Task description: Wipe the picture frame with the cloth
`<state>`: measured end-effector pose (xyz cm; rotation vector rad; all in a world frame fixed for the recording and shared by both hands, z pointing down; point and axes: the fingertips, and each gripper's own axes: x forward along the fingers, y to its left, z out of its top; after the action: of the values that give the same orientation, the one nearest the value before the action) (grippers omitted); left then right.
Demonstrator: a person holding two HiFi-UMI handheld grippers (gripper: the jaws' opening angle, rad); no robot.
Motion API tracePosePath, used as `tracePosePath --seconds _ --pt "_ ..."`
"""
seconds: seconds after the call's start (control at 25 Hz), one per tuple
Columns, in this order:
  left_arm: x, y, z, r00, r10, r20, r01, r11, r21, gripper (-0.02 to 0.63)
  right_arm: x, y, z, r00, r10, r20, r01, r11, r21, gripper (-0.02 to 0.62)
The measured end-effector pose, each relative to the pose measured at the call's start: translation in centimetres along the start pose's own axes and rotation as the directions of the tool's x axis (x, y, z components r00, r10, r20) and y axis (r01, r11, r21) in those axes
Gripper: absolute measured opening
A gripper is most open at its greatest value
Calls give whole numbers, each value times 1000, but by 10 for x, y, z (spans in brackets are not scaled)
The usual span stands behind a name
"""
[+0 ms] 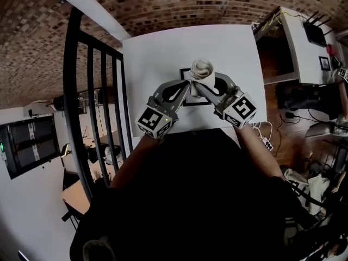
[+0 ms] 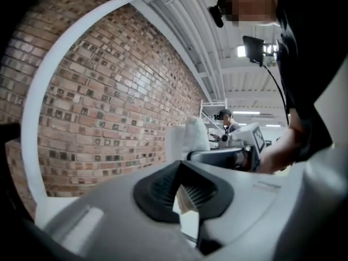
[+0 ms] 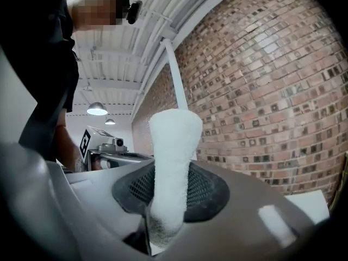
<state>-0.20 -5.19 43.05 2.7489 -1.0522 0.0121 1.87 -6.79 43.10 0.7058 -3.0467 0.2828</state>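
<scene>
Cloth (image 3: 168, 167): white, fuzzy terry pile, soft.
Right gripper (image 3: 168, 200): smooth grey matt plastic shell, black ribbed pads.
Left gripper (image 2: 187, 197): same grey plastic.
Picture frame (image 1: 185, 71): dark, finish unclear.
Counter (image 1: 163, 53): white, smooth, matt.
Brickwork (image 3: 283, 91): rough.

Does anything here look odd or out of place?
Nothing looks spilled or broken. The one oddity is the cloth: it is bunched into an upright roll in the right gripper, not spread flat, over the picture frame.
</scene>
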Motion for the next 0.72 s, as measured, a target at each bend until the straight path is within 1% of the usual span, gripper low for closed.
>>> tracePosePath --seconds 0.08,0.2,0.4,0.72 --pt "-2 -1 9 1000 3 13 -3 1000 14 2 0 4 11 1000 6 13 -6 999 -33 112" --pt "-4 -2 12 1000 8 20 -9 1000 25 2 -2 8 14 1000 3 8 -2 998 -65 112" --pt "-10 -5 13 999 27 24 -29 999 46 2 -7 12 15 1000 -1 10 2 997 -72 112" --pt "-15 -7 16 999 26 30 -27 998 51 2 -9 15 26 1000 -14 15 15 996 -91 112"
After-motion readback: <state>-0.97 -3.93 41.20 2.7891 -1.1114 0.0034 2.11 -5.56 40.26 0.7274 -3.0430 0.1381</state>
